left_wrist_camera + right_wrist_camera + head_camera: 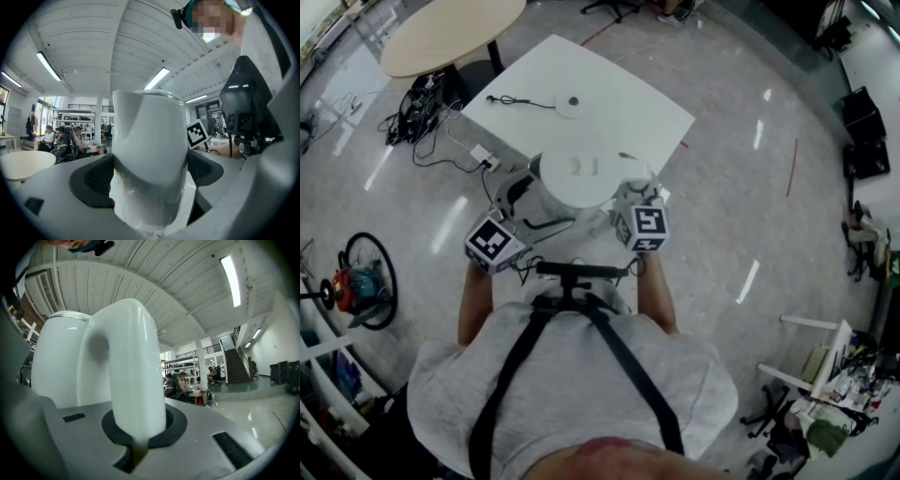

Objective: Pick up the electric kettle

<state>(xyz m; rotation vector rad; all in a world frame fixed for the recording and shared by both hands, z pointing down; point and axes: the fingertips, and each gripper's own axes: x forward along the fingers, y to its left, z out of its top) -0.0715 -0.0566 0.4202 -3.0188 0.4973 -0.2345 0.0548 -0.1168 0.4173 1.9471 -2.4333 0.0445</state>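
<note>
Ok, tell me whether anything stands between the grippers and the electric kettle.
Nothing visible does. The right gripper has its jaws shut on the handle of the electric kettle, and the left gripper has its jaws pressed on the kettle's sides. No cable or other thing shows in between.

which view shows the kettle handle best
The right gripper view: the kettle handle fills the frame, clamped in the right gripper. The left gripper view shows only the kettle spout side; the head view shows its lid from above, handle unclear.
</note>
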